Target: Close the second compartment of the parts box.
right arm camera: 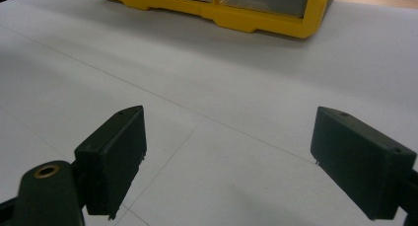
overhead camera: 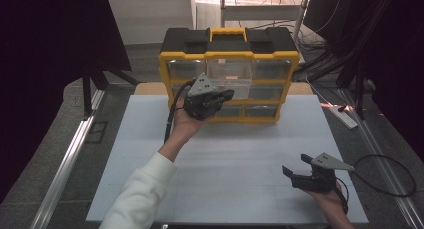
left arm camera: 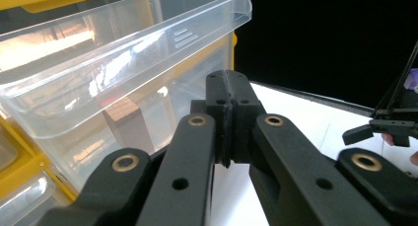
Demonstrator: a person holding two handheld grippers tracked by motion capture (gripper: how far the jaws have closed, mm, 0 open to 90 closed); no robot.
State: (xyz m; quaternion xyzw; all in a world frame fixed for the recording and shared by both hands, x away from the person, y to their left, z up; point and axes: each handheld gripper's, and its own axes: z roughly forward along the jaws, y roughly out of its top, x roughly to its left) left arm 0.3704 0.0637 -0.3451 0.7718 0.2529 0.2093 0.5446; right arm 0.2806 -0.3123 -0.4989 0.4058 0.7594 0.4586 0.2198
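We hold our left tongs (overhead camera: 226, 95) up against the front of the big yellow and black plastic box of little clear drawers (overhead camera: 228, 41). Their two black jaws are pressed tight together with nothing between them. We think they are shut so they can push or nudge like one finger.

Just above and beside the left tongs, one clear plastic drawer (left arm camera: 123, 58) sticks out of the box. It is pulled out, so we can look inside. Behind its clear wall, close to the left tongs, sits a small brown wooden block (left arm camera: 129, 125).

Our right tongs (overhead camera: 295, 171) wait far from the box, low over the white tabletop (overhead camera: 240, 154). Their jaws are wide apart and hold nothing. We guess they rest there, out of the way, ready to help.
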